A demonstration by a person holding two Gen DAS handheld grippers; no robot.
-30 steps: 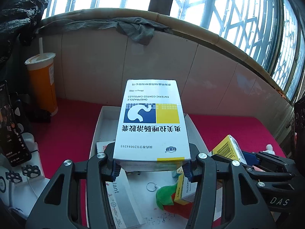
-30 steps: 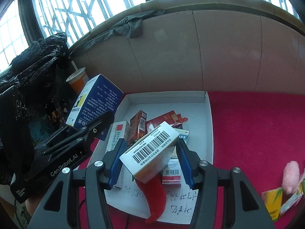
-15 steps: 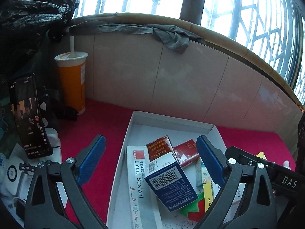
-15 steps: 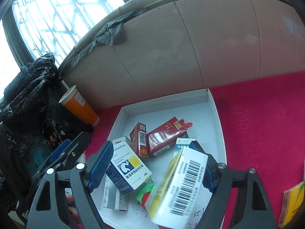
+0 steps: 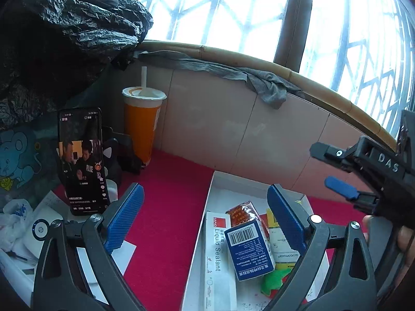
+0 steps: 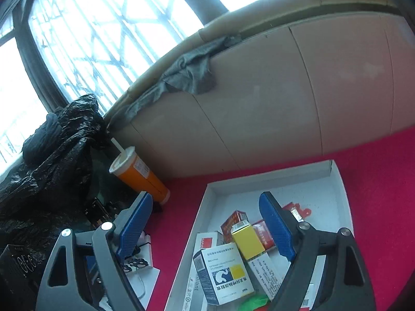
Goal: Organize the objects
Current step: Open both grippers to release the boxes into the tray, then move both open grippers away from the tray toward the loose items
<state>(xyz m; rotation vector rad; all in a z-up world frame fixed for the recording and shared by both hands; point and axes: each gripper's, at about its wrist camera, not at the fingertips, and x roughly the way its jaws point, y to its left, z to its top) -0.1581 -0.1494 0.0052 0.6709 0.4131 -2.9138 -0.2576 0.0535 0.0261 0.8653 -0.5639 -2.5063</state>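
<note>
Worktop point(image 5: 168, 207) red, white tray point(image 6: 342, 197) on it by the wall. In the tray: blue box point(image 5: 249, 248) lying flat over the sealant box point(image 5: 218, 254), yellow box point(image 6: 249, 241) beside it. Left hand-held gripper point(image 5: 205, 223) spread, empty, blue box below, just inside its right finger. Right hand-held gripper point(image 6: 207, 228) jaws opening, nothing between the pads, yellow box below them, released. Orange cup point(image 5: 141, 124) stands left of the tray.

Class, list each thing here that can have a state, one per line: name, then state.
Left tongs: open, empty.
Right tongs: opening, empty.
White tray: uncovered, holding boxes.
Blue box: lying in tray.
Yellow box: lying in tray.
Orange cup: upright, lidded, with straw.
Phone: upright, screen on.
</note>
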